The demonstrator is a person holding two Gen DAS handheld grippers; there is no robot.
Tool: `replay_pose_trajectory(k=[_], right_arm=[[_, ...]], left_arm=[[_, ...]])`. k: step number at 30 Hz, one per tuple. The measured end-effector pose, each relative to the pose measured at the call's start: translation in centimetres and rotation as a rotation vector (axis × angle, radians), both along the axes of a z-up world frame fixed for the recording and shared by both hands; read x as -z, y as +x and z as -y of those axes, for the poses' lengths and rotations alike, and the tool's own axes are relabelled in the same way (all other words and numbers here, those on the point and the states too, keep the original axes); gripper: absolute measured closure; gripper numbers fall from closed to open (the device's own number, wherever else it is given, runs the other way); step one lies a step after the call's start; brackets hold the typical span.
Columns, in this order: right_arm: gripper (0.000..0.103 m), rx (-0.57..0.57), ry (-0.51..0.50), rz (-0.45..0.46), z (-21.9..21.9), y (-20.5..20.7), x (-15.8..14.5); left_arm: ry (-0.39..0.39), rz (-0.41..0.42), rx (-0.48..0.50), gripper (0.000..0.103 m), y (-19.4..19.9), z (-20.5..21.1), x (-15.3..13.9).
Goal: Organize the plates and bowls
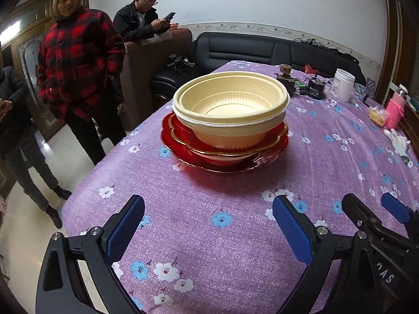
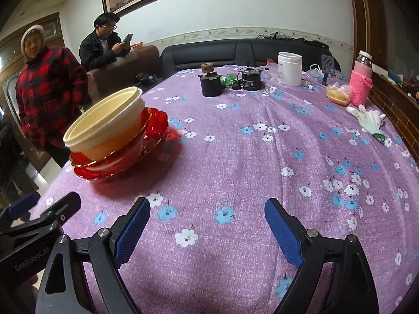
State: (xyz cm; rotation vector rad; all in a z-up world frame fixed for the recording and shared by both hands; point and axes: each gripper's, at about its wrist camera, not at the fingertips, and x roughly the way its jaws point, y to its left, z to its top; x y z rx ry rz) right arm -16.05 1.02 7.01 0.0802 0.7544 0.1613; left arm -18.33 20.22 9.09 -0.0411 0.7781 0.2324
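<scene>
A stack of cream bowls (image 1: 230,104) sits nested on red gold-rimmed plates (image 1: 172,136) in the middle of the purple flowered tablecloth (image 1: 209,209). A white bowl shows between the red plates. My left gripper (image 1: 208,225) is open and empty, low over the cloth, short of the stack. In the right wrist view the same bowls (image 2: 104,123) and red plates (image 2: 154,125) stand at the left. My right gripper (image 2: 207,225) is open and empty over bare cloth, to the right of the stack. The right gripper also shows in the left wrist view (image 1: 371,209).
At the far end of the table stand a white jar (image 2: 289,68), two dark motor-like parts (image 2: 210,83), a pink-sleeved bottle (image 2: 361,83), a bagged bun (image 2: 337,95) and a white glove (image 2: 368,117). People stand left of the table (image 1: 78,73). A black sofa (image 1: 248,49) is behind.
</scene>
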Motion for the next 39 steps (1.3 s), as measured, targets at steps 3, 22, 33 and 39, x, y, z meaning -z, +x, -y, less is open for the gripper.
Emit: replay_pose_trajectory(k=[3,22,33,39], right_arm=[[0.011,-0.001,-0.004,0.006,0.2,-0.2,-0.1],[0.011,-0.016,-0.041,-0.007,-0.7,-0.2,0.9],[0.010,-0.063,-0.019,0.031,-1.7,-0.7,0.7],[0.010,-0.096,-0.034,0.025,-2.7,-0.8,0.9]], left_arm=[[-0.008,0.001,0.000,0.005,-0.1,0.0,0.0],[0.005,0.024,-0.027,0.005,0.0,-0.4,-0.1],[0.097,0.366,-0.130,0.000,-4.1,-1.0,-3.8],[0.097,0.294,-0.080,0.000,-2.7,-0.5,-3.0]])
